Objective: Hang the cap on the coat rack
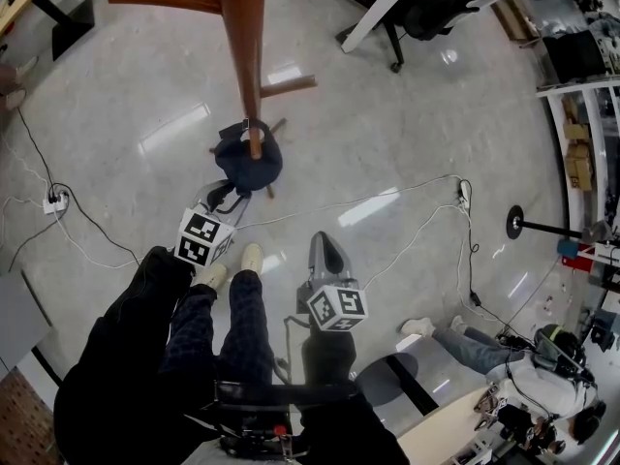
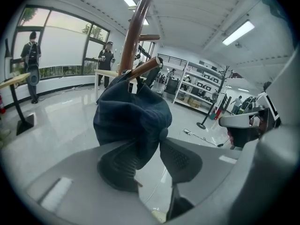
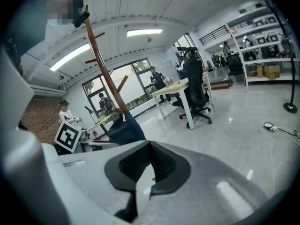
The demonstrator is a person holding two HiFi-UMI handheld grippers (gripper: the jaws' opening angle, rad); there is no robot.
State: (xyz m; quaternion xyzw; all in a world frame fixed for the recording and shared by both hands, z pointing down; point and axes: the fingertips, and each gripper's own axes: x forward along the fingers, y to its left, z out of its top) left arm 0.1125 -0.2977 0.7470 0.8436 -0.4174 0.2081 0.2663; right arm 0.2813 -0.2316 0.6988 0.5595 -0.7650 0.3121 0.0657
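A dark blue cap [image 1: 249, 163] hangs on a low peg [image 2: 145, 68] of the wooden coat rack [image 1: 244, 37]. My left gripper [image 1: 232, 194] is right at the cap's near side. In the left gripper view the cap [image 2: 131, 116] droops between the jaws of the left gripper [image 2: 147, 153], which stand apart around its lower fabric without clamping it. My right gripper [image 1: 327, 250] hovers to the right, nearer me, away from the rack. The right gripper view has the right gripper [image 3: 149, 165] shut on nothing, with the cap [image 3: 124, 130] and rack pole [image 3: 101, 64] beyond it at the left.
Cables [image 1: 387, 201] run over the shiny floor to a power strip [image 1: 55, 201]. An office chair [image 1: 436, 8] and a desk stand at the back right. A round stand base [image 1: 514, 221] and shelves [image 1: 581, 134] are at the right. A person [image 1: 523, 366] sits at the lower right.
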